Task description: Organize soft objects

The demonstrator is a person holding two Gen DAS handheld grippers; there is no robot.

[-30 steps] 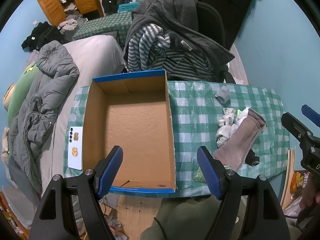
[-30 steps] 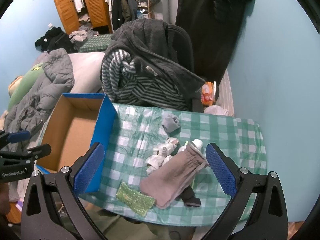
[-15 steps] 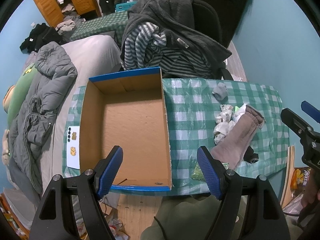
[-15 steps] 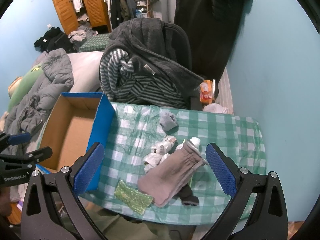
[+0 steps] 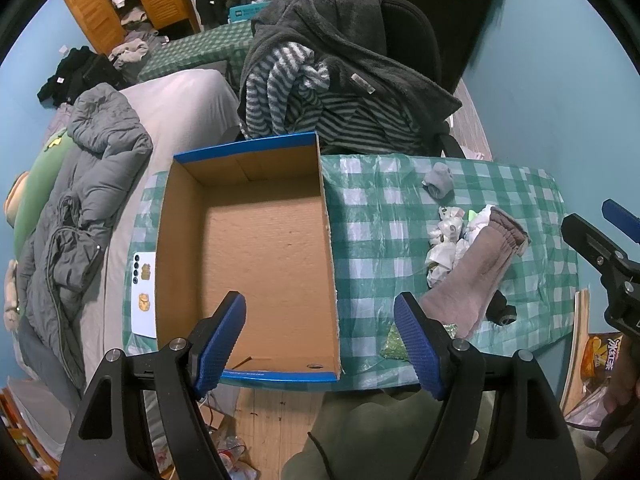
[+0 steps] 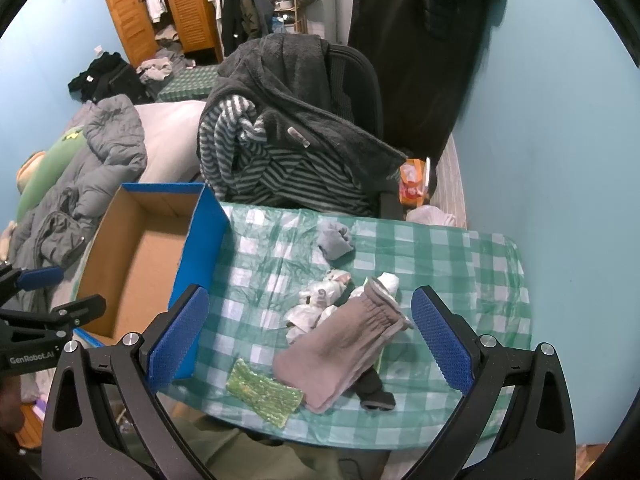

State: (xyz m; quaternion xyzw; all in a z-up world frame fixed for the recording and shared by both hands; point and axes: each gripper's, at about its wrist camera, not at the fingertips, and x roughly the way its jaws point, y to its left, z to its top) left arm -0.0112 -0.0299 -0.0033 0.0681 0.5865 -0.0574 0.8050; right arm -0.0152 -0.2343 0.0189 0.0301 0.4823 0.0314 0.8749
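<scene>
Both tools are spread wide and hold nothing: the left tool [image 5: 320, 334] hangs above the box [image 5: 248, 256], the right tool [image 6: 310, 336] above the sock pile. On the checked worktop [image 6: 452, 256] a mauve sock [image 6: 340, 350] lies over white socks [image 6: 316, 304] and a black one [image 6: 374, 394]; a green cloth [image 6: 262, 392] lies just beside, a grey sock [image 6: 334, 240] apart. A phone [image 5: 143, 294] lies left of the box.
</scene>
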